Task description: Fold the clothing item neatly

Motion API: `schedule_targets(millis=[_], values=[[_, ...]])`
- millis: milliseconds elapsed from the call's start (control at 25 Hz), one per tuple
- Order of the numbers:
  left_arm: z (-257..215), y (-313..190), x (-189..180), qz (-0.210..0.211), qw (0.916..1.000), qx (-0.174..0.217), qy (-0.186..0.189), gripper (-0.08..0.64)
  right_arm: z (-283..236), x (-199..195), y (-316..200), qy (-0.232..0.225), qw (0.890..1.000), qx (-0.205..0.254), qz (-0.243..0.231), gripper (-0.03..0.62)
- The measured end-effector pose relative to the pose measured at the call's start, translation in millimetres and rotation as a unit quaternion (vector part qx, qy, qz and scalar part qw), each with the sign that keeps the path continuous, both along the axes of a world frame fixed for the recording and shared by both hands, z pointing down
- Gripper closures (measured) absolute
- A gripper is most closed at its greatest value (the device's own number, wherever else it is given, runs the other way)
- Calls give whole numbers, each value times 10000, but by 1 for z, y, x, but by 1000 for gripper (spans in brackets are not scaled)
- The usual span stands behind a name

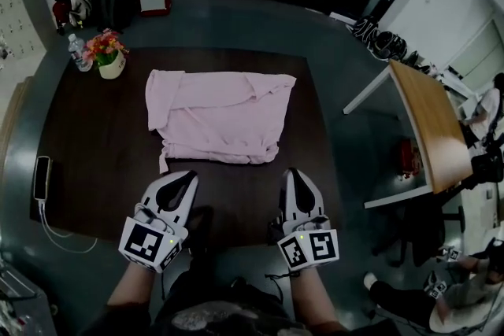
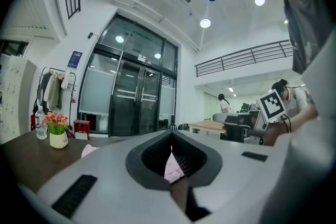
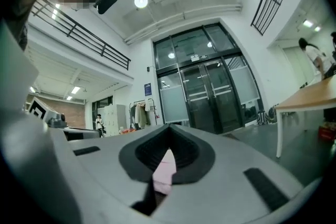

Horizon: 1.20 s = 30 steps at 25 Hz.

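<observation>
A pink garment (image 1: 219, 118) lies folded into a rough rectangle in the middle of the dark table (image 1: 94, 161), with a small tail hanging at its near left corner. My left gripper (image 1: 186, 179) hovers just short of the garment's near edge on the left, jaws together and empty. On the other side my right gripper (image 1: 292, 173) is also shut, a little short of the garment's near right corner. In the left gripper view, pink cloth (image 2: 174, 168) shows beyond the closed left gripper (image 2: 170, 135). The right gripper view shows the same cloth (image 3: 165, 170) past the right gripper (image 3: 168, 128).
A flower pot (image 1: 111, 59) and a water bottle (image 1: 77, 51) stand at the table's far left corner. A phone on a cable (image 1: 42, 177) lies at the left edge. A light wooden table (image 1: 429, 122) stands to the right, with a person (image 1: 465, 291) seated on the floor nearby.
</observation>
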State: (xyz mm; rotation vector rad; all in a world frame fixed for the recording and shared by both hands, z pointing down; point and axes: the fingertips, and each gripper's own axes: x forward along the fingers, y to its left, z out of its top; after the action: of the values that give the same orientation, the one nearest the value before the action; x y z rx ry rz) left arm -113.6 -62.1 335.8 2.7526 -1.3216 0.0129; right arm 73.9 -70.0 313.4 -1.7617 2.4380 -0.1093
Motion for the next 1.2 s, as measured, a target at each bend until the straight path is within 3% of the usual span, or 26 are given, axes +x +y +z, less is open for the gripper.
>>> schedule_targets(millis=[200,400,640,920,1200], values=[[1,81,38,-293,9995,-108,83,549,0,29,74,-37,9992,35,-409,600],[-9,168,95,-167,9998,49,-76,549,3,69,172,37,9977,26,-676,600],[-12,263,142,-226,9997,-19,71,549,-8,101,264,338,9942,172,-1011,600],[-7,328,163,-315,9993,-164,-92,549,5,118,322,316,9917,-40,-1244,600],[-1,357,162,-408,9986,-256,-203,549,25,115,348,308,9906,-292,-1304,600]])
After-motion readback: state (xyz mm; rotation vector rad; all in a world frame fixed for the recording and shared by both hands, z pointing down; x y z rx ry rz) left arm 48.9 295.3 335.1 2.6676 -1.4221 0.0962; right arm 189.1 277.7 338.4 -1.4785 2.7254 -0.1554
